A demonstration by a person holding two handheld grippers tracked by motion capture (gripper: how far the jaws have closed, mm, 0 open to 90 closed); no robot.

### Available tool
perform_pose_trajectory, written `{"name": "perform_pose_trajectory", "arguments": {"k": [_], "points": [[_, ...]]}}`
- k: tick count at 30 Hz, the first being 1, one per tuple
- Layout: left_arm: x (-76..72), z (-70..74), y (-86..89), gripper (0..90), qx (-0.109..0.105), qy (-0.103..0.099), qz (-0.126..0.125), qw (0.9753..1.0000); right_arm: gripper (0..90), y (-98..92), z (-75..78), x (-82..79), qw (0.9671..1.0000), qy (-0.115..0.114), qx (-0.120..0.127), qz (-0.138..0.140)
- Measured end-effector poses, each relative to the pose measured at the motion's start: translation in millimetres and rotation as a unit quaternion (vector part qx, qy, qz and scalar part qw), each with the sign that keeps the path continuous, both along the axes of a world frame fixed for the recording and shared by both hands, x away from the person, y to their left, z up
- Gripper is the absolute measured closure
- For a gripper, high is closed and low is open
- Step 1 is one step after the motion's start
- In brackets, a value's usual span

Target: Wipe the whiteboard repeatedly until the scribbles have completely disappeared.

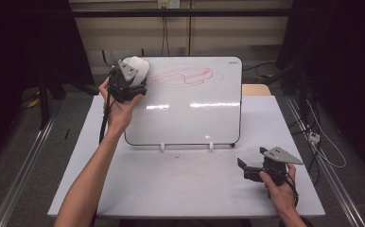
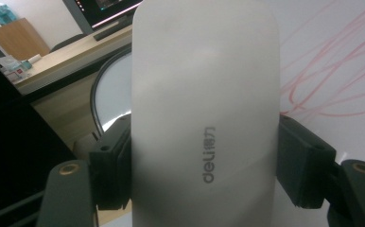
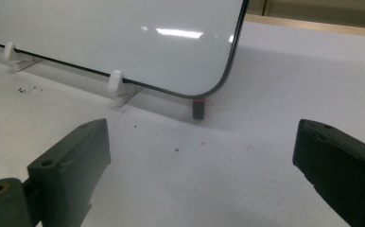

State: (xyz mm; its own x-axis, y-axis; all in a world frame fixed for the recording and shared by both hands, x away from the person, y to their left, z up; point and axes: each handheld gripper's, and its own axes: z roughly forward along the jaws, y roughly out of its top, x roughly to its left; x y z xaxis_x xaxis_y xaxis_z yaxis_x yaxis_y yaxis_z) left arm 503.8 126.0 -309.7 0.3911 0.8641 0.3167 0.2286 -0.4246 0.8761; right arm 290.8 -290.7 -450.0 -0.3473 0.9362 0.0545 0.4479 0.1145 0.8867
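In the high view the left tool sits at the upper left of the frame, pressing a white eraser against the top left corner of the whiteboard, just left of the red scribble, while the right tool rests low at the lower right on the desk. The left gripper view shows the eraser clenched between both jaws, with faint red lines at the right of the frame. The right gripper view shows the right tool released, jaws wide apart over the desk, facing the whiteboard's lower corner and a small dark piece beneath it.
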Motion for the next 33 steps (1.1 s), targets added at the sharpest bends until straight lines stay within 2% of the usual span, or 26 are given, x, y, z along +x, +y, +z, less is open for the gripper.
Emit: {"name": "perform_pose_trajectory", "arguments": {"k": [1,2,5,9,14,17,20,25,33], "points": [[0.6,-0.9,-0.1,30.7,0.011,0.002,0.002,0.9999,5.1,0.0,0.0,0.0,1.0,0.0,0.0,0.0],[1.3,-2.5,-1.6,30.7,0.007,-0.003,0.005,1.0,5.1,0.1,0.1,-0.1,1.0,0.0,0.0,0.0],[1.2,-2.9,-4.3,30.7,0.017,-0.006,0.009,0.9998,5.1,0.1,-0.4,0.3,1.0,0.003,-0.001,0.002],[3.1,-6.0,-5.1,30.7,0.018,-0.003,0.01,0.9998,5.1,0.6,-0.4,0.4,1.0,0.002,-0.002,0.002],[5.2,-7.8,-3.9,30.8,0.007,0.005,0.01,0.9999,5.1,0.0,-0.3,0.1,1.0,0.002,0.0,0.0],[7.2,-7.5,1.8,30.8,-0.021,0.019,-0.001,0.9996,5.1,-0.3,-0.5,0.2,1.0,0.003,-0.001,-0.001],[7.0,-7.1,1.2,30.8,-0.015,0.019,0.001,0.9997,5.1,0.3,-0.4,0.4,1.0,0.003,-0.001,0.0],[6.9,-7.6,0.6,30.9,-0.018,0.02,0.001,0.9996,5.1,1.1,-0.6,0.1,1.0,0.003,-0.003,0.0],[2.3,-14.2,-8.2,31.0,-0.013,0.022,-0.003,0.9997,5.0,-0.1,-1.0,0.8,1.0,0.003,-0.002,0.0]]}}
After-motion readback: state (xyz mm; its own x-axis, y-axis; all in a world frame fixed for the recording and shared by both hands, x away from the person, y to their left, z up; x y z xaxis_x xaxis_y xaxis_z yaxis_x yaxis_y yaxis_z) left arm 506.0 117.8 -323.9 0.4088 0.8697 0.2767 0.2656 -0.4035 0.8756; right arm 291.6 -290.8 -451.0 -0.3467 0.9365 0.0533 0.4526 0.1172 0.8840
